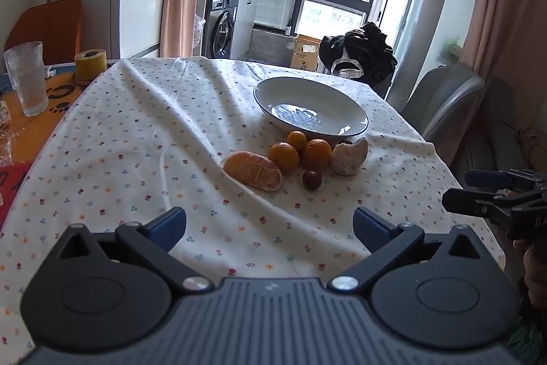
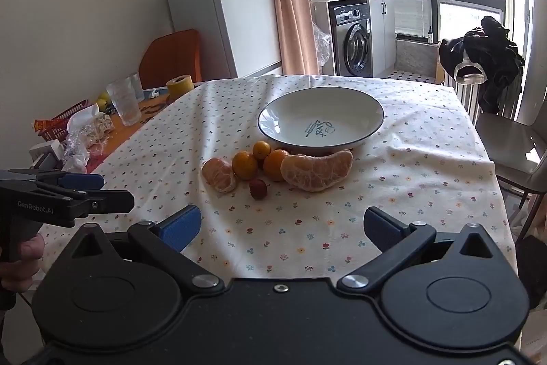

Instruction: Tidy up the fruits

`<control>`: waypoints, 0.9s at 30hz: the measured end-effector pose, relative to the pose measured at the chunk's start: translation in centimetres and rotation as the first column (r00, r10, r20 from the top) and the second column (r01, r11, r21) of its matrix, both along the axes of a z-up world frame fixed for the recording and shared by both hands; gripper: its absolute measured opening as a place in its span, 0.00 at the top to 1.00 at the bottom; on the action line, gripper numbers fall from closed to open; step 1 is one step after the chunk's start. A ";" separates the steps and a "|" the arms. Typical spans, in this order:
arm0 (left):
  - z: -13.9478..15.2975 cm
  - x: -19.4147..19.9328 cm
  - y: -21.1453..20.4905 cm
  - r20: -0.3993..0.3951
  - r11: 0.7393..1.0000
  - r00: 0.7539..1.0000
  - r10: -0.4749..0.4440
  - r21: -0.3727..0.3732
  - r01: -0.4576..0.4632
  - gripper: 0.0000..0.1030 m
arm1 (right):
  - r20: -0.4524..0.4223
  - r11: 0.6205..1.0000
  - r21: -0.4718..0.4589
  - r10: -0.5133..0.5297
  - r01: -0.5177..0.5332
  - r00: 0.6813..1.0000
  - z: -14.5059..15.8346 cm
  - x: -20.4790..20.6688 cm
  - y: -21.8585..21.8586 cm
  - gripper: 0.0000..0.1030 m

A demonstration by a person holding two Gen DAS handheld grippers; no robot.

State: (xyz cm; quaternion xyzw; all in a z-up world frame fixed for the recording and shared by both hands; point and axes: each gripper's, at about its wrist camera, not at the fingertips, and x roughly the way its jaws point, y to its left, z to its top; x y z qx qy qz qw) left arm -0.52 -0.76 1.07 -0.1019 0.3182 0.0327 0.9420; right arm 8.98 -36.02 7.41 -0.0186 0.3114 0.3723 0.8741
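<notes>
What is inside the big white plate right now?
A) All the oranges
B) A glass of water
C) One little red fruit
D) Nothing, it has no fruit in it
D: the plate shows only its bare inside with printed writing, while the small oranges, the peeled pieces and the little red fruit all lie on the tablecloth in front of it.

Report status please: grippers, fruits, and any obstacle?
Left gripper open, right gripper open, both empty. Fruits on cloth beside empty plate. Nothing in the way.
</notes>
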 end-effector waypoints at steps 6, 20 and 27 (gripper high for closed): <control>0.1 0.0 -0.1 0.000 1.000 1.000 0.002 -0.001 -0.002 0.00 | 0.008 1.000 -0.002 -0.004 0.004 1.000 0.3 -0.1 0.0 0.00; 0.6 -0.1 -0.1 0.013 1.000 1.000 0.005 -0.001 -0.005 0.00 | 0.008 1.000 -0.002 -0.016 0.016 1.000 0.5 0.1 -0.1 0.00; 0.7 -0.1 -0.1 0.013 1.000 1.000 0.005 -0.001 -0.005 0.00 | 0.005 1.000 -0.001 -0.020 0.020 1.000 0.5 0.2 -0.2 0.00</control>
